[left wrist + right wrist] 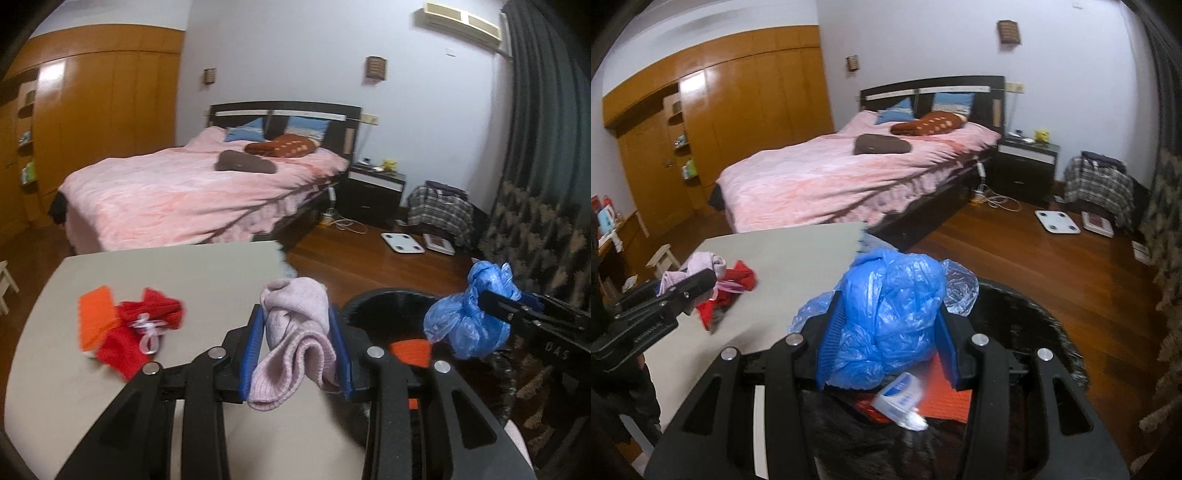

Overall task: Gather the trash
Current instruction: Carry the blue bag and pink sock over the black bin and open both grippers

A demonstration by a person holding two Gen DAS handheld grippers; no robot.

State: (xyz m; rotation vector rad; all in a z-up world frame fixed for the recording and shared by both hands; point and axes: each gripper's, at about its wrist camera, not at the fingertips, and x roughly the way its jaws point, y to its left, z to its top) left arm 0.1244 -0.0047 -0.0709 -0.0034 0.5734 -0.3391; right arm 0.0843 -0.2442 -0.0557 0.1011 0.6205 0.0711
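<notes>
The left gripper [297,345] has its blue fingers [251,347] clamped on a pink knit sock [295,339], pinched across its bunched middle so that cuff and toe flop free at either end. It looks soft, light and limp; a mid-body pinch like this one should carry it, though the dangling loop could snag. The right gripper [886,334] has its fingers [831,339] closed on a crumpled blue plastic bag [886,314], which looks feather-light, crinkly and slippery, and is best squeezed through the thick of the wad, as here, not by a loose edge.

The landmark is the black trash bin [373,314]. The bag hangs over the bin's opening, above an orange sheet [945,398] and a small white packet [899,400] already inside. The sock sits just left of the bin's rim, over the edge of the desk [184,273]. Further left of the bin, on the desk, lie a red cloth [147,314] and an orange piece [96,317], still to be collected.
</notes>
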